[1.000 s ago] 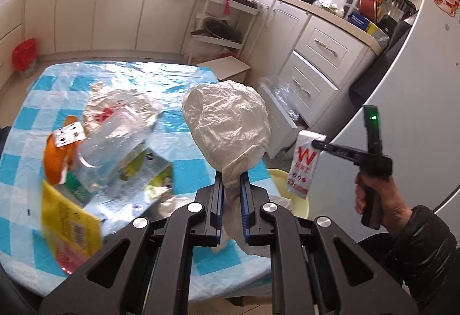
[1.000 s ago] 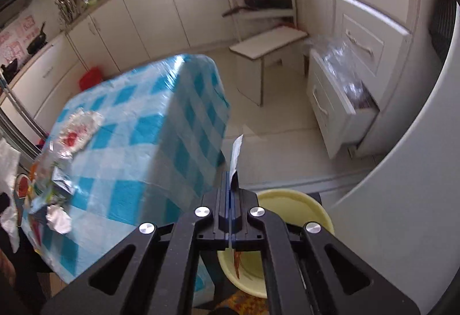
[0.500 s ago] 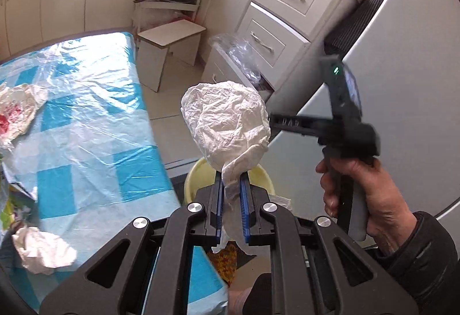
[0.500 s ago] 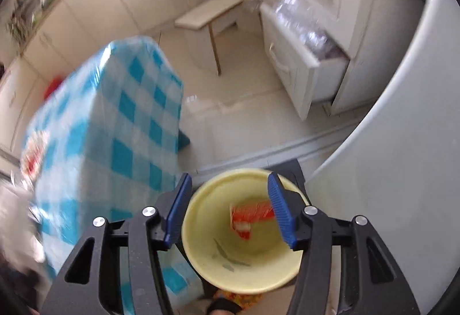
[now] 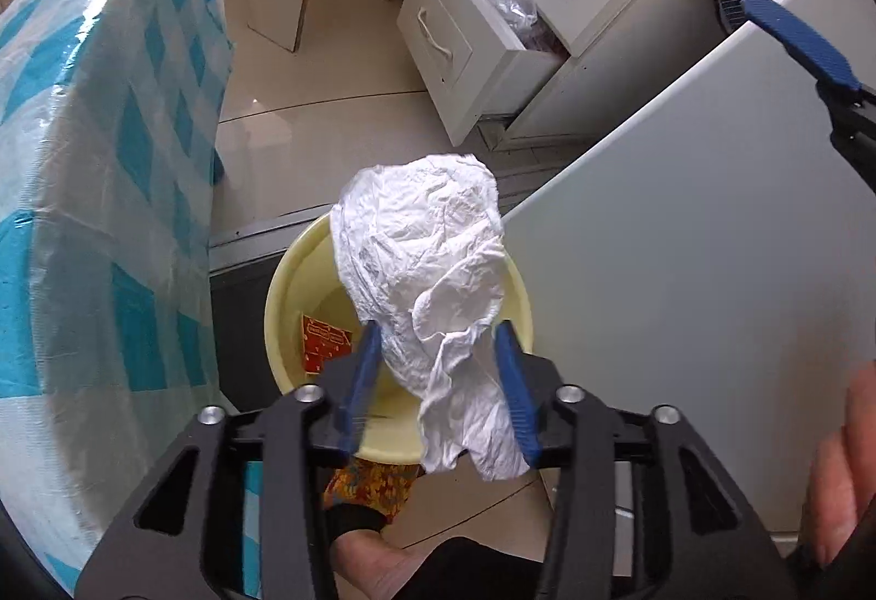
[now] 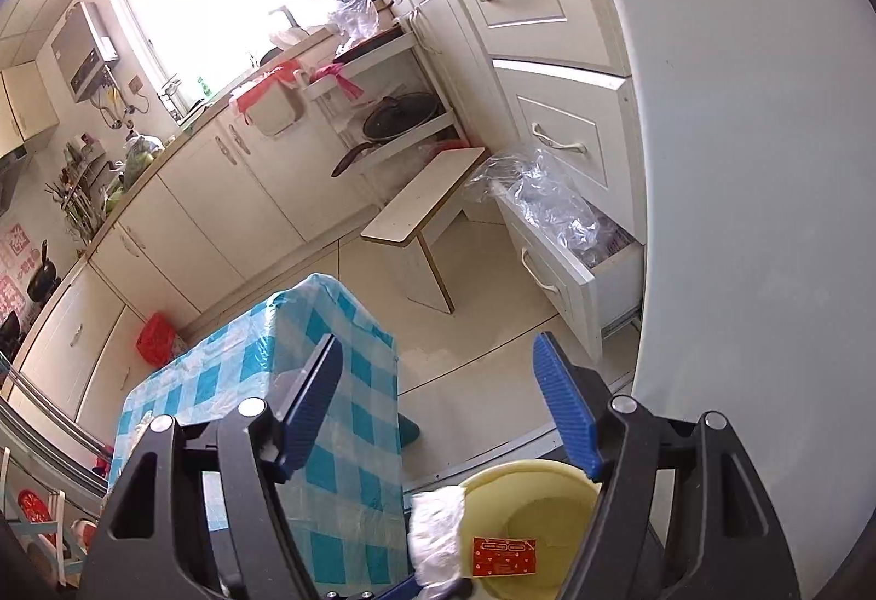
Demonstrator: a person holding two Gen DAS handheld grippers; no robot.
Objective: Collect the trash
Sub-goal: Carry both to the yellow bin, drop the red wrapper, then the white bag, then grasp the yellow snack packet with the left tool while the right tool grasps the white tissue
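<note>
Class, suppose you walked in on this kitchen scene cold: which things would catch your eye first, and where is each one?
First, the crumpled white bag, hanging between the parted blue fingers of the left gripper, whose jaws have just been opening, right above the yellow bin on the floor. Next, the red packet lying at the bin's bottom. Then the blue-checked tablecloth beside the bin, and the open drawer stuffed with clear plastic.
</note>
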